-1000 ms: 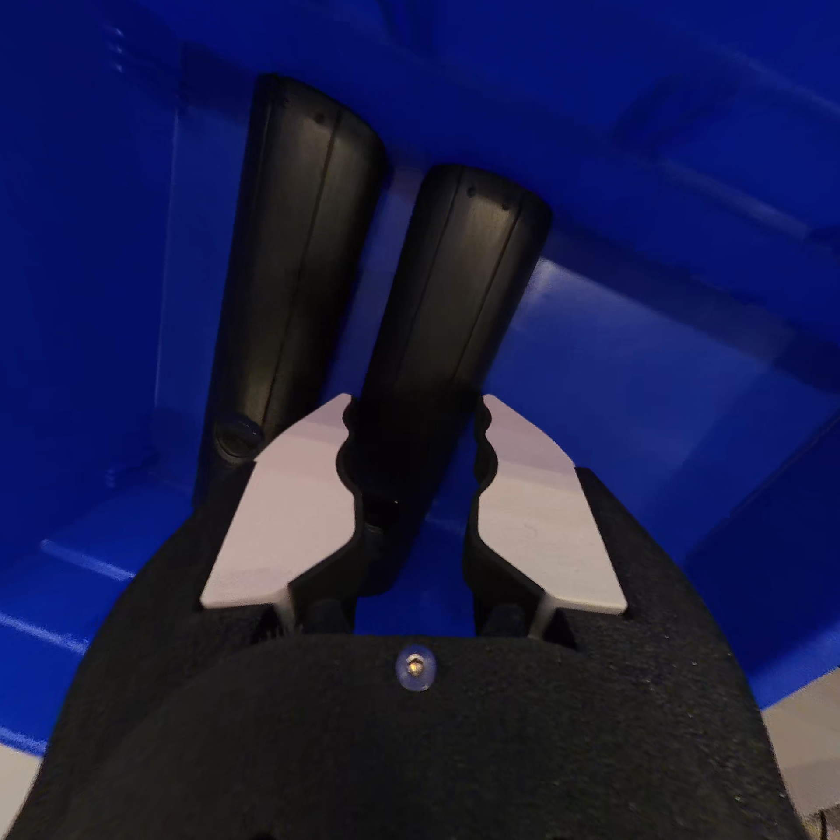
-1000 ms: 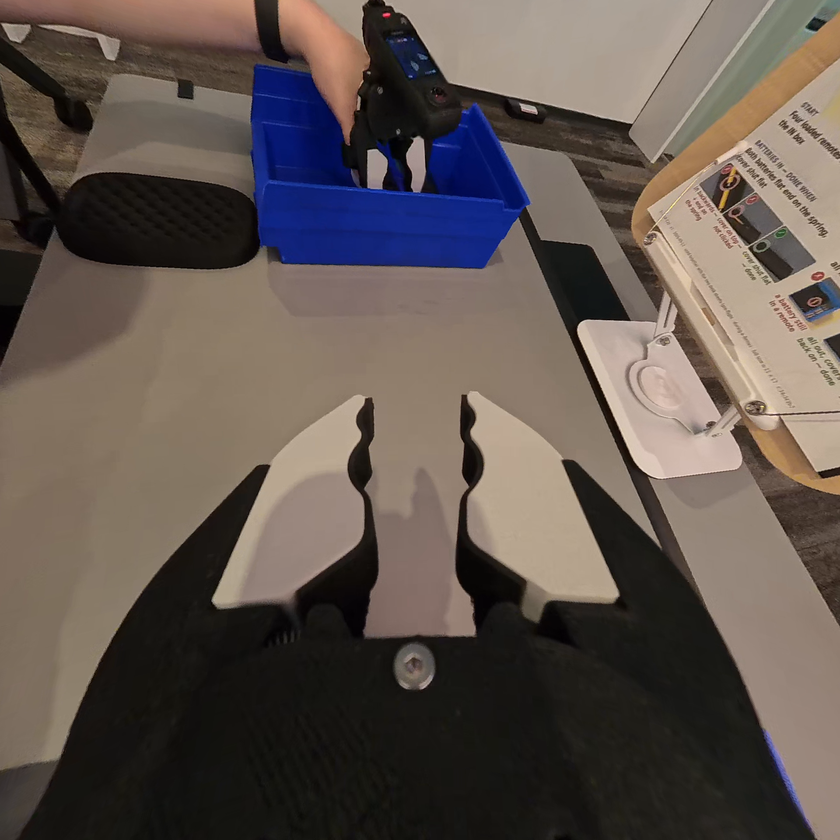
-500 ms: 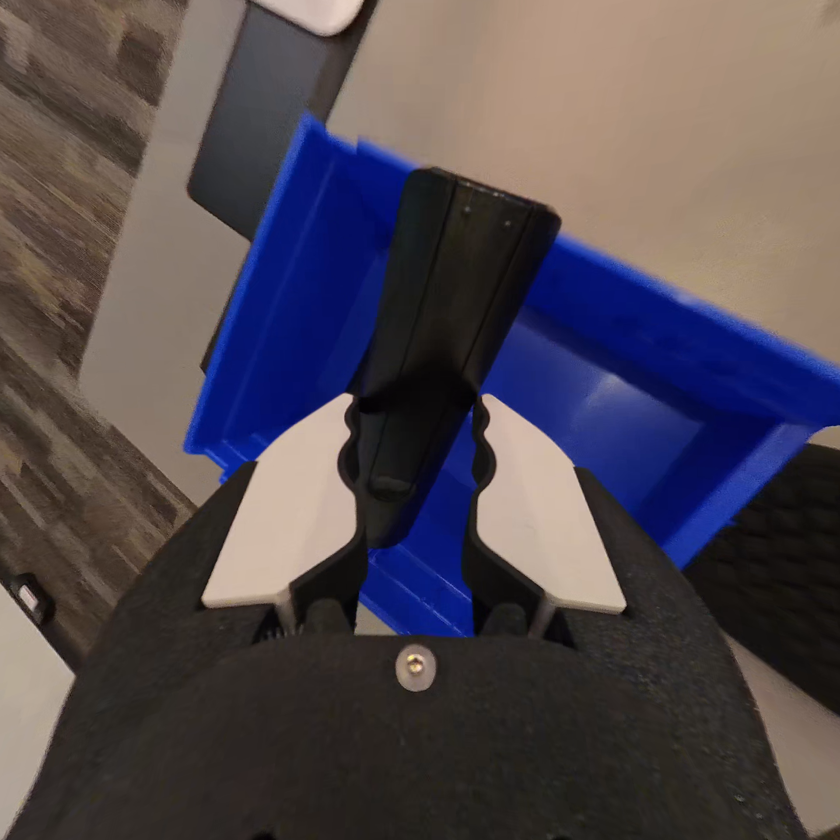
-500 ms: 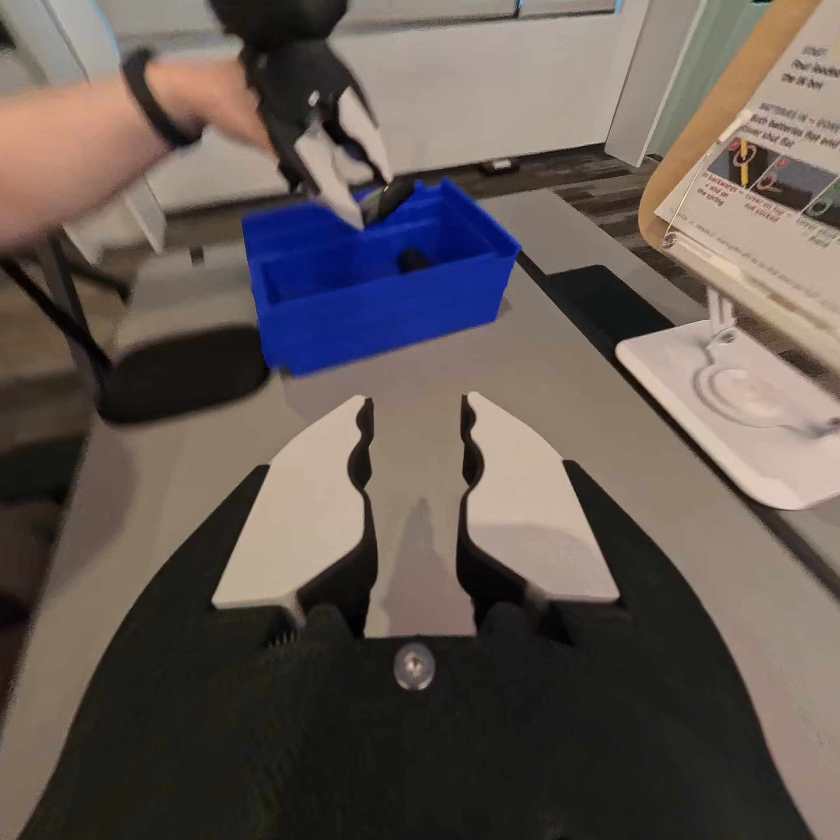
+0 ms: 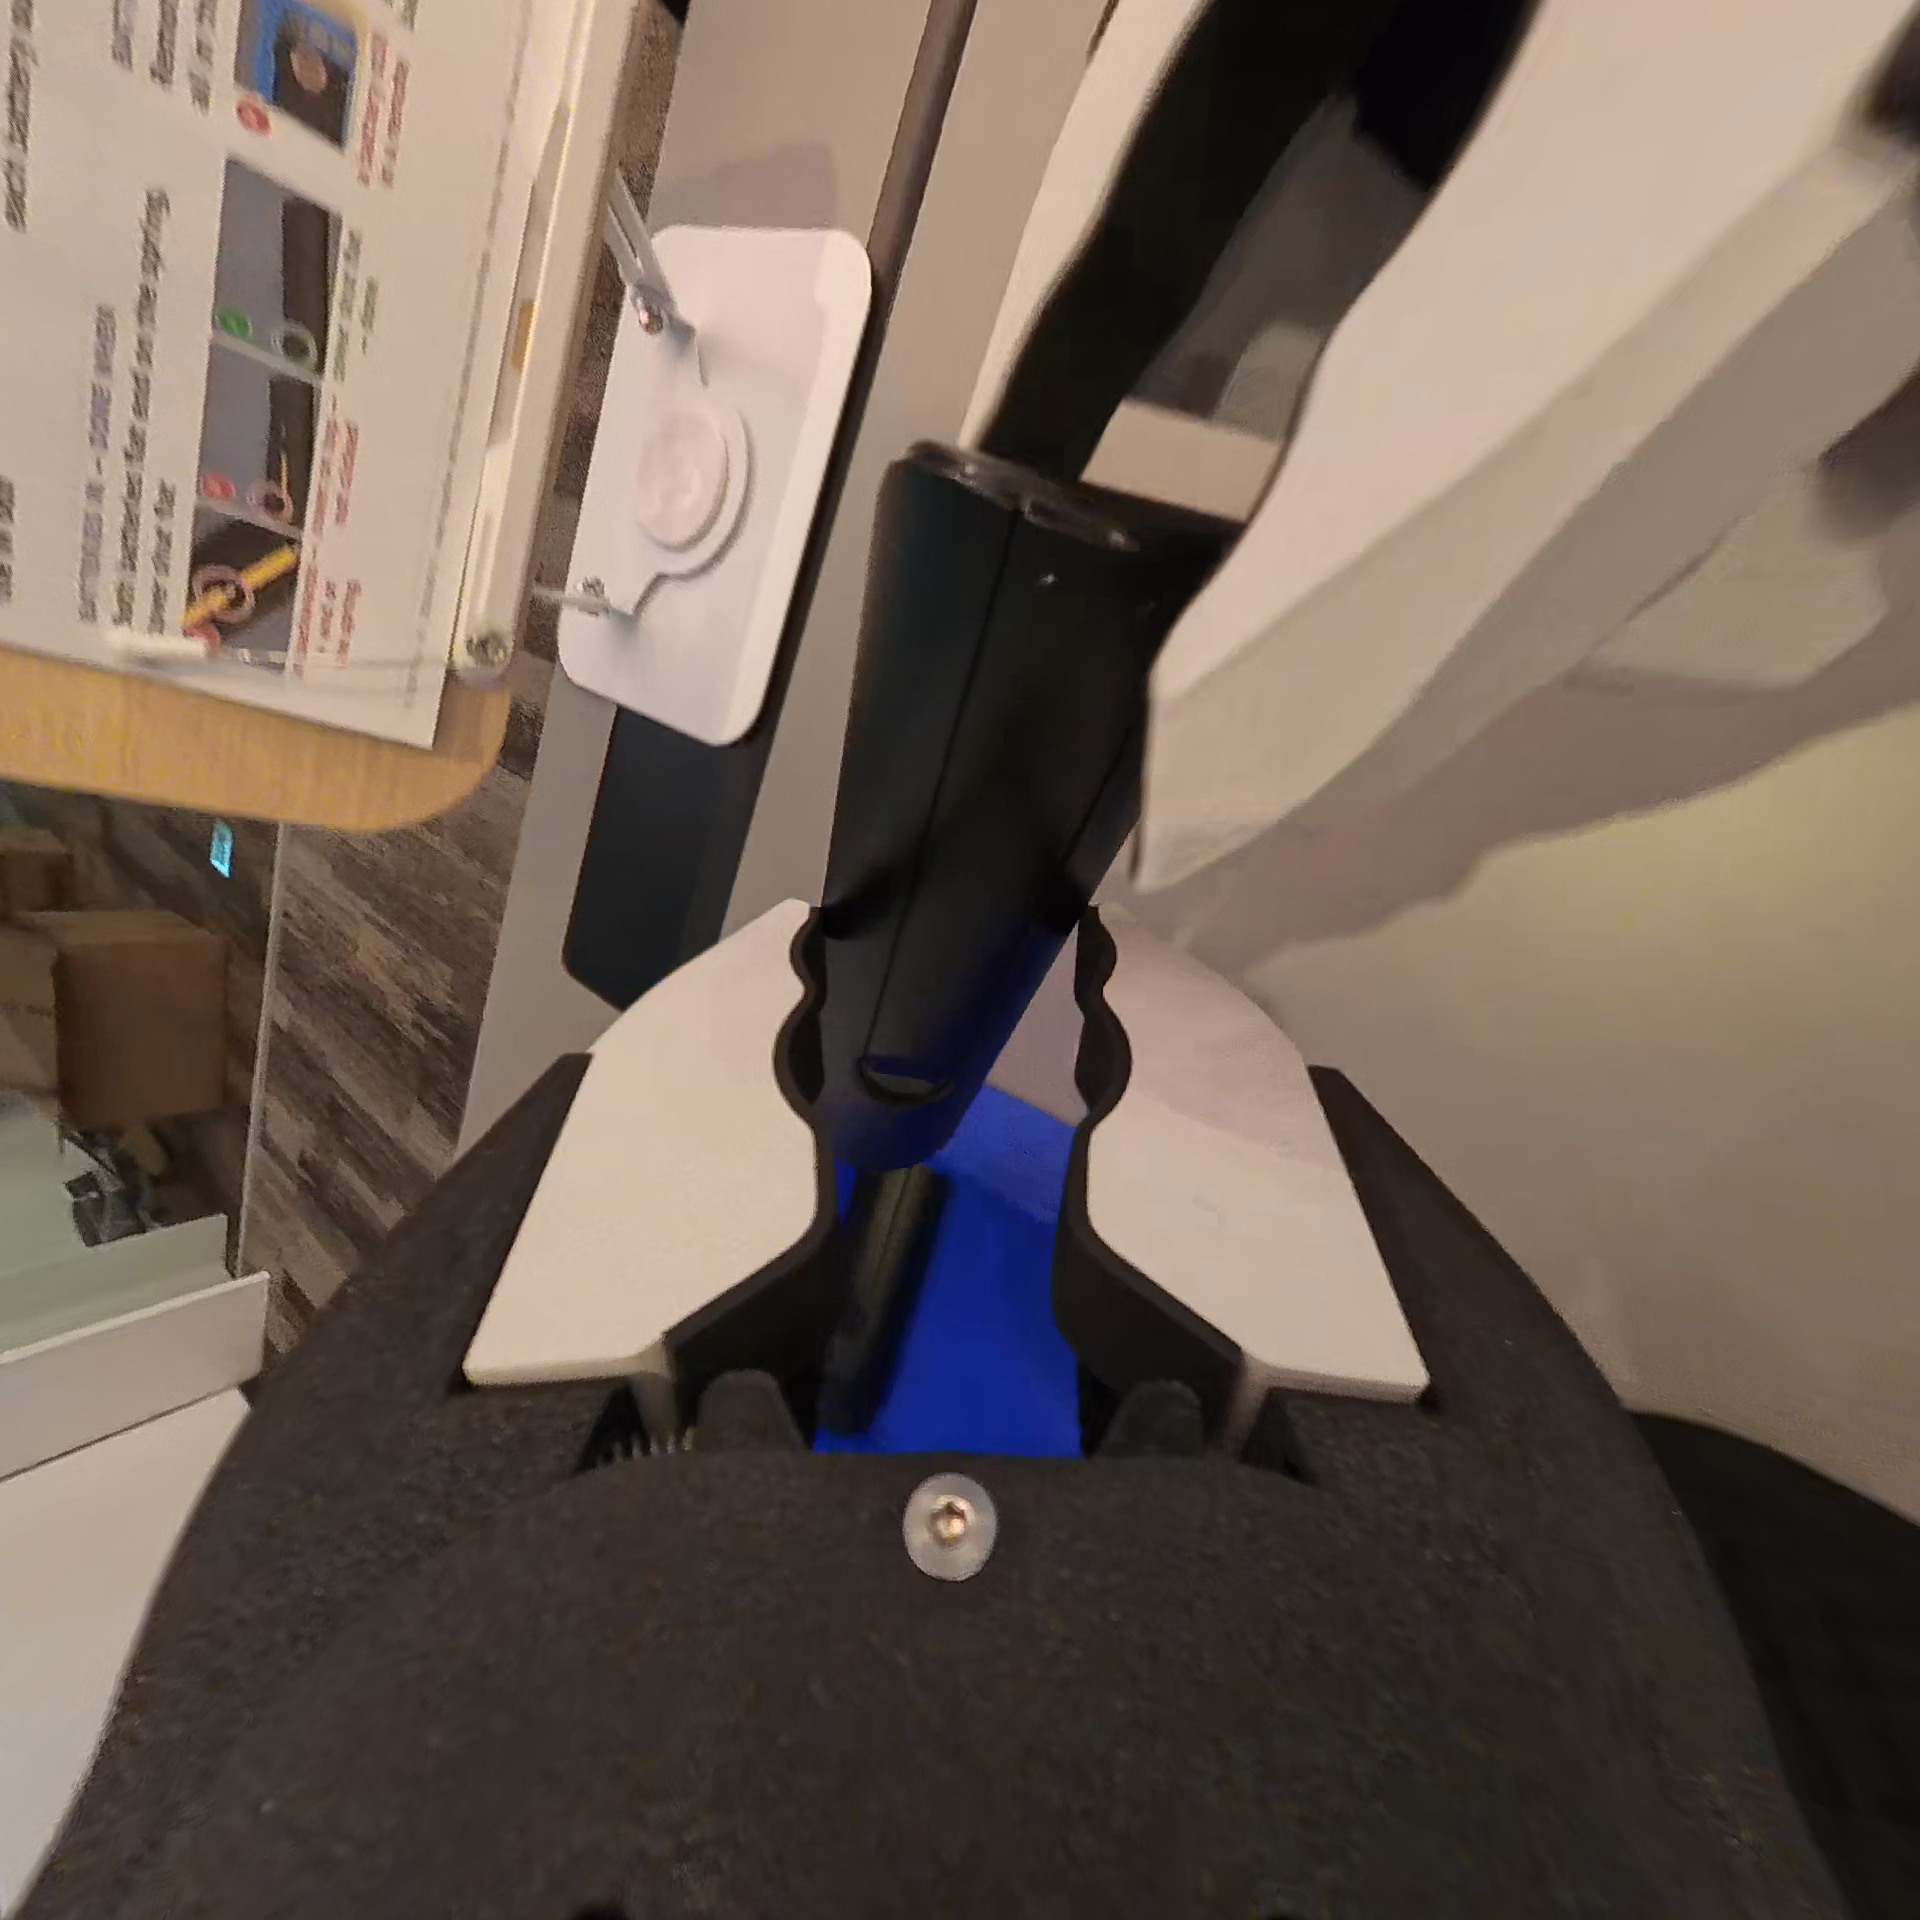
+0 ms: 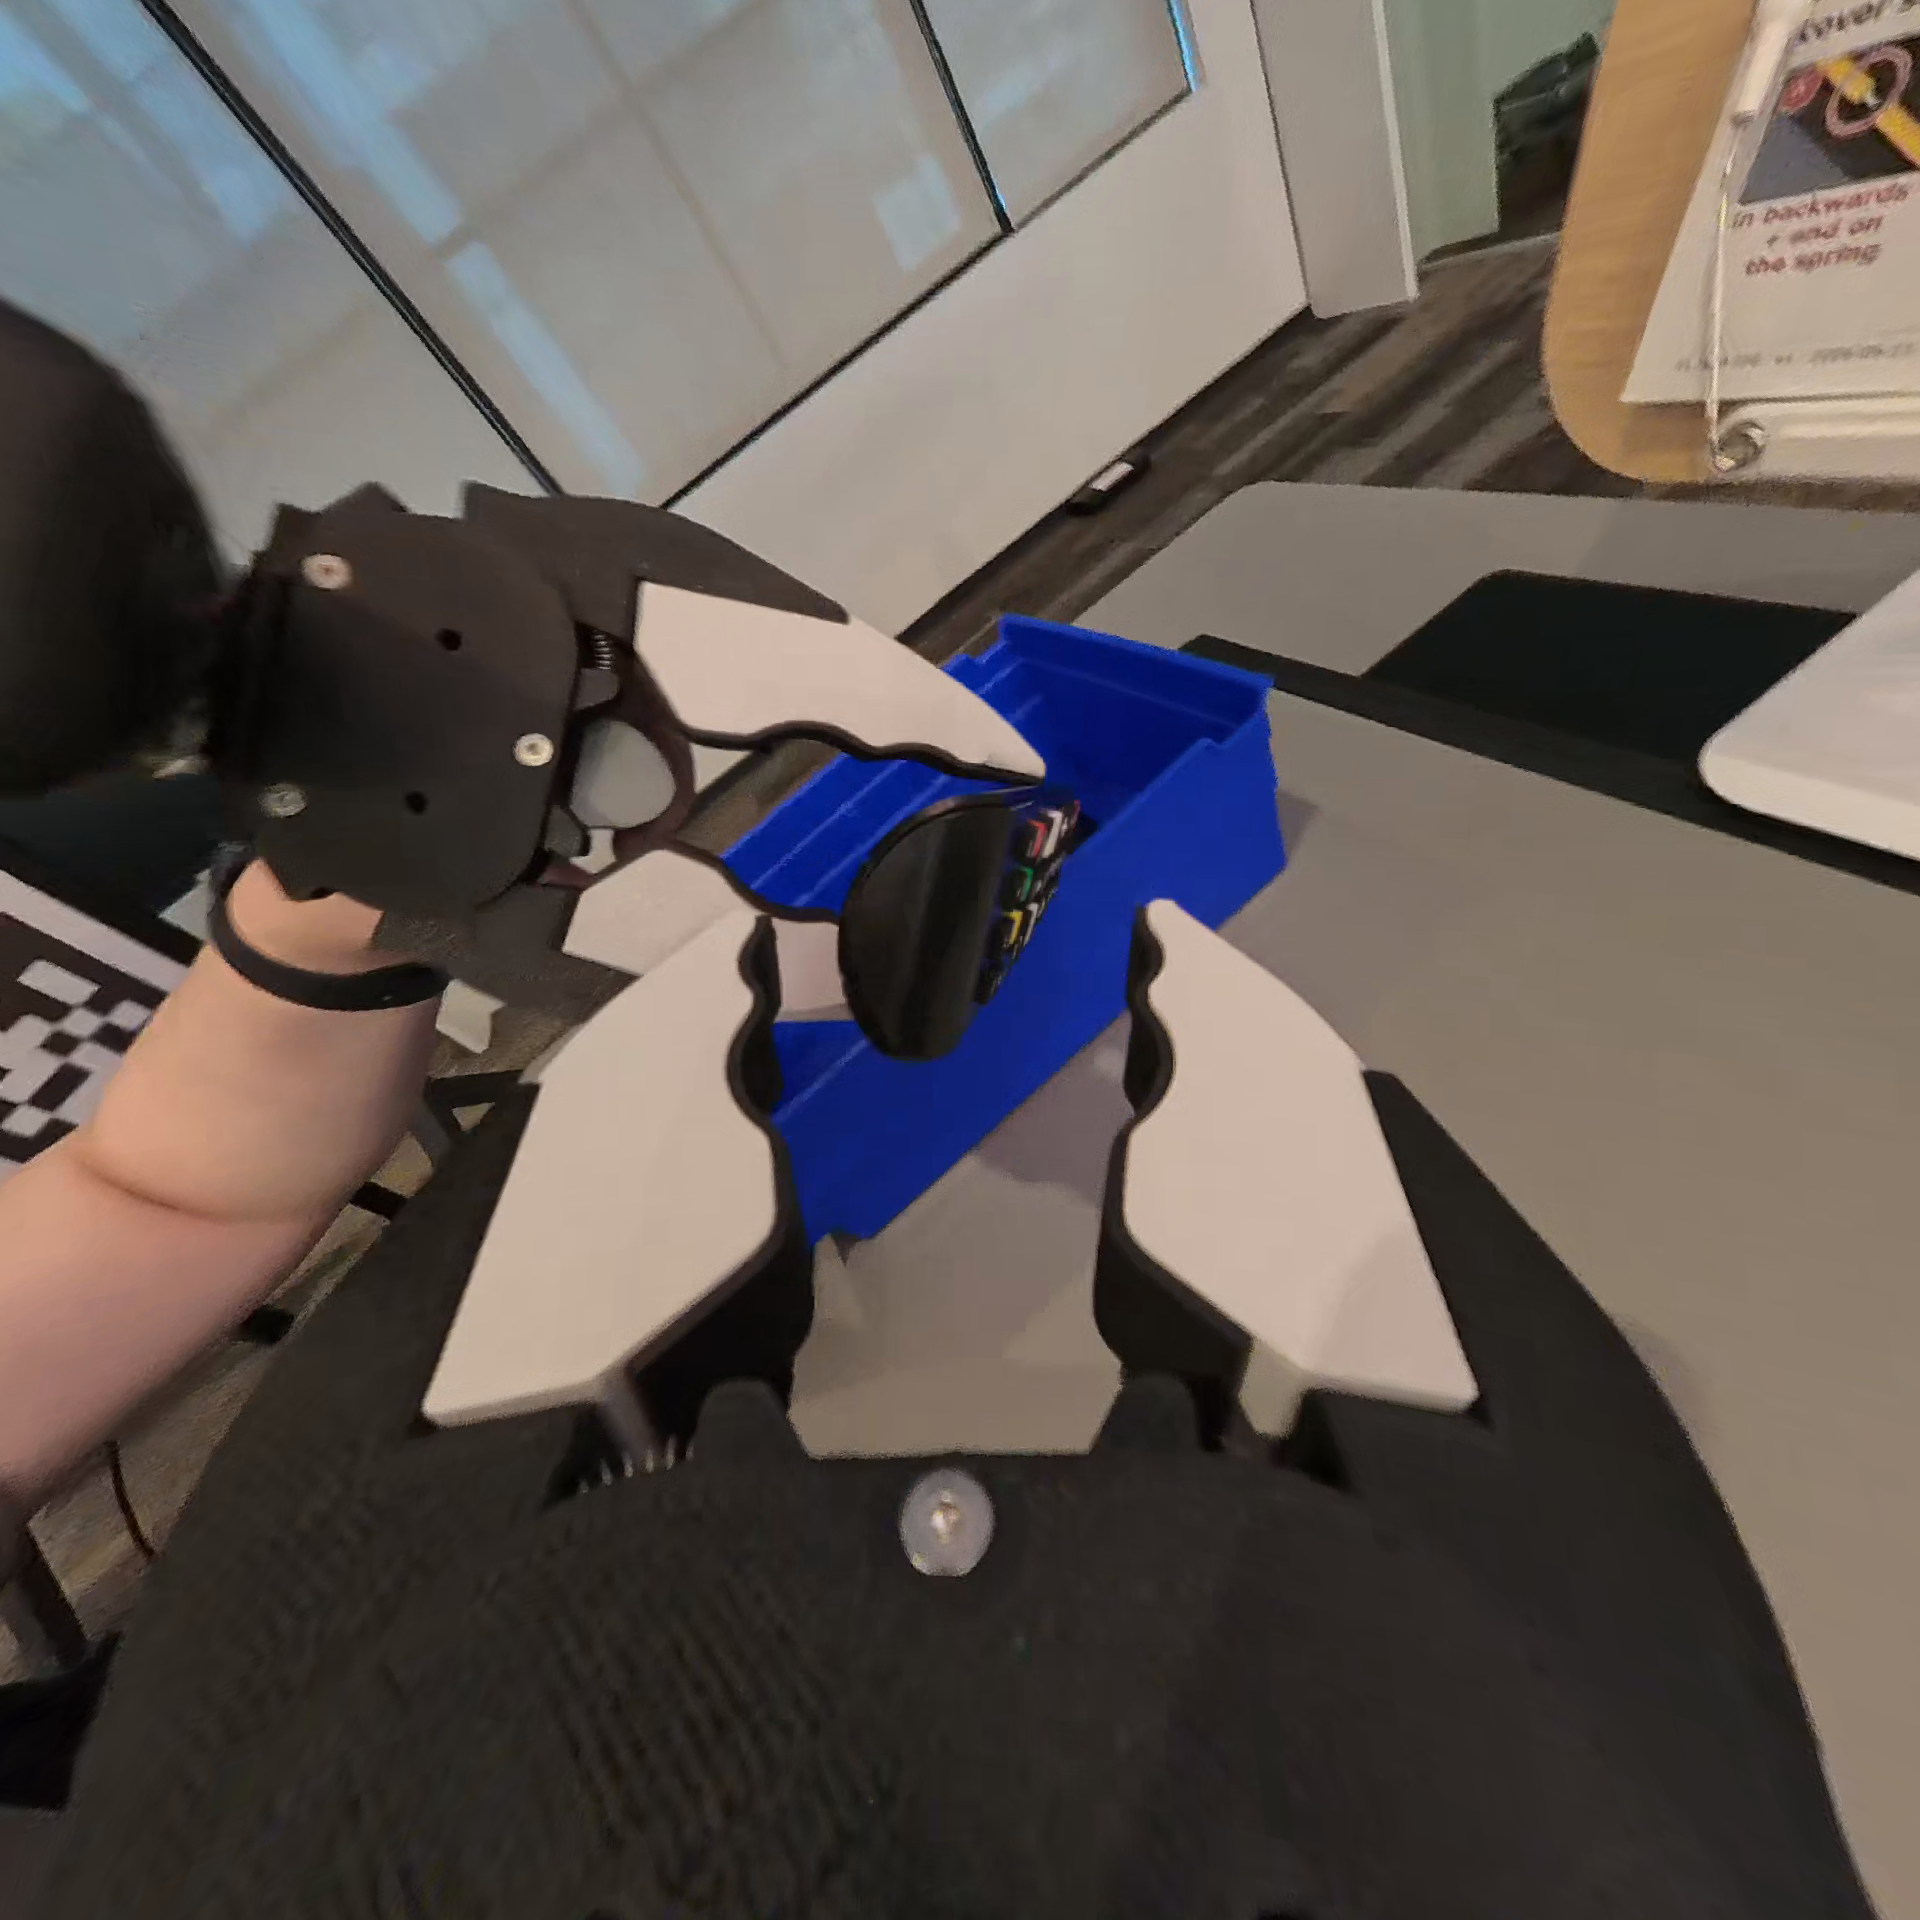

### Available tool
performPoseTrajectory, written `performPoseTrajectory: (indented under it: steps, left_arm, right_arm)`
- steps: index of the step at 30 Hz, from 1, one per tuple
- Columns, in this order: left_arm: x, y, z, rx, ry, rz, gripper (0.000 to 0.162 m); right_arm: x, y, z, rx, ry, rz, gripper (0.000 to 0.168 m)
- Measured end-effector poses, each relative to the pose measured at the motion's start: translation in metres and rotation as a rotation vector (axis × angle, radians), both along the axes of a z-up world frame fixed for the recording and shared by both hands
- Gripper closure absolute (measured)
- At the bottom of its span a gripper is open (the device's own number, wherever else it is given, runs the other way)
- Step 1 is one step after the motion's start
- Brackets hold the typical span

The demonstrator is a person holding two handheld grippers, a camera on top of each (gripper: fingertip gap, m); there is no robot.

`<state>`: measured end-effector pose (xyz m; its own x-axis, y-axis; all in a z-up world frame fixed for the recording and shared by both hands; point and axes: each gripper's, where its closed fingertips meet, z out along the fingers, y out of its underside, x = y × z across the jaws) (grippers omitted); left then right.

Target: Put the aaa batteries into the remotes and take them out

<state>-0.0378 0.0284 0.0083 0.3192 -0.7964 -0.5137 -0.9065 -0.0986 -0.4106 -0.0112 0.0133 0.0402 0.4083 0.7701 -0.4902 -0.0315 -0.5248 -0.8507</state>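
My left gripper (image 5: 951, 925) is shut on a black remote (image 5: 977, 748), gripping its lower end so the body points away from the camera. In the right wrist view the left gripper (image 6: 935, 842) holds the remote (image 6: 925, 935) in the air over the blue bin (image 6: 1195, 831), its coloured buttons facing right. My right gripper (image 6: 956, 925) is open. Its fingertips stand on either side of the remote's rounded end with a gap on both sides. The right gripper's white fingers (image 5: 1507, 468) loom blurred behind the remote in the left wrist view.
The blue bin (image 5: 987, 1278) lies below the left gripper with a dark object inside. A white stand base (image 5: 717, 478) and an instruction sheet (image 5: 260, 332) on a wooden board sit at the table's side. The grey table (image 6: 1558, 1039) extends to the right. A person's hand (image 6: 208, 1091) holds the left gripper.
The left gripper lifted one remote out of the bin, leaving the other behind, and swung it toward the right gripper. The right gripper rose to meet it and its jaws opened wider.
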Motion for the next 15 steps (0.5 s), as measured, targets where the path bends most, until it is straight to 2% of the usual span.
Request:
performPoseTrajectory:
  steps: [1, 3, 6, 15]
  left_arm:
    - [0.008, 0.001, 0.0, 0.003, 0.004, -0.011, 0.116]
    - [0.021, 0.005, -0.001, 0.024, 0.02, -0.011, 0.116]
    - [0.035, 0.011, -0.001, 0.083, 0.073, -0.019, 0.117]
    - [0.077, 0.019, 0.011, 0.13, -0.012, -0.025, 0.117]
  right_arm:
    - [0.003, 0.002, -0.004, -0.005, -0.016, -0.002, 0.103]
    - [0.01, 0.003, -0.006, 0.005, -0.023, 0.021, 0.13]
    - [0.031, 0.012, -0.014, 0.022, -0.038, -0.022, 0.141]
    - [0.088, 0.027, -0.019, -0.099, 0.252, -0.004, 0.144]
